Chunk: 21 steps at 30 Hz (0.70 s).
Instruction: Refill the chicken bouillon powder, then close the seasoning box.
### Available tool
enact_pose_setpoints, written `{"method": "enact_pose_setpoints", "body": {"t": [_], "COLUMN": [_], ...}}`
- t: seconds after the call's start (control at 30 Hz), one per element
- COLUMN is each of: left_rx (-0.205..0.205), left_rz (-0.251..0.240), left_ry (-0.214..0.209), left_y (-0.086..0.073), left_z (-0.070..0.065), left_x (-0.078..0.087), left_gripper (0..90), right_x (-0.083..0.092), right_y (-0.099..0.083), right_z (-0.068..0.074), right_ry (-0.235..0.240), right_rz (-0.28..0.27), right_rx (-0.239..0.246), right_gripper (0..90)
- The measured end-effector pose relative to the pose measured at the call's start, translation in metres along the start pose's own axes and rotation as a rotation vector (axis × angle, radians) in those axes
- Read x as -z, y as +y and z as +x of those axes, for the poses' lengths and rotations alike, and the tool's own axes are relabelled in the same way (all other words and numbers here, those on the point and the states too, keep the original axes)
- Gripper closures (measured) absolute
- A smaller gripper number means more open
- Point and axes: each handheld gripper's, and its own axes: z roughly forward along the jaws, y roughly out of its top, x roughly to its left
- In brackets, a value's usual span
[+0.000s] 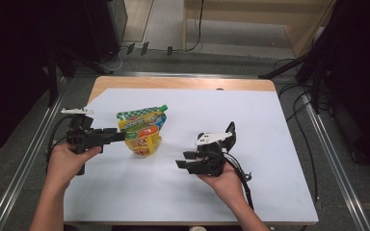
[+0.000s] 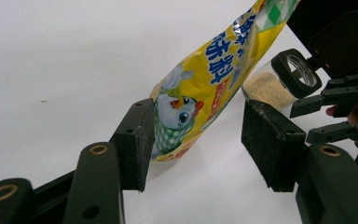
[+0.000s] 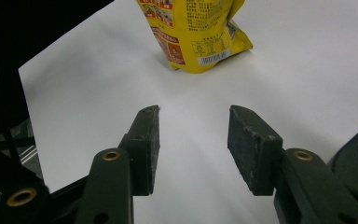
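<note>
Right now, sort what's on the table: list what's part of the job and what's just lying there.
In the job:
- yellow seasoning pouch, between the open jaws of the left hand-held gripper
- right hand-held gripper, open, apart from the pouch

Lying about:
- small glass jar of powder, lid open, behind the pouch
- crumb

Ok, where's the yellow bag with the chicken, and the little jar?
yellow pouch (image 2: pixel 200 88), left gripper view, on its printed front just above the chicken.
small jar (image 2: pixel 268 88), left gripper view, on the clear side showing tan powder.
</note>
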Motion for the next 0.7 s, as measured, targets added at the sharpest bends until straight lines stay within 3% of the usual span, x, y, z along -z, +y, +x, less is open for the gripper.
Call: {"method": "enact_pose_setpoints", "body": {"t": [0.47, 0.7], "left_rx": [0.037, 0.06], "left_rz": [-0.004, -0.008], "left_ry": [0.025, 0.049], "left_y": [-0.005, -0.007], "left_z": [0.016, 0.025], "left_x": [0.006, 0.006], "left_gripper": [43.8, 43.8], "right_x": [0.003, 0.011], "right_y": [0.002, 0.006], "right_z": [-0.002, -0.004], "right_ry": [0.004, 0.002], "right_rz": [0.023, 0.028], "right_rx": [-0.009, -0.006], "right_gripper": [59.3, 67.3]}}
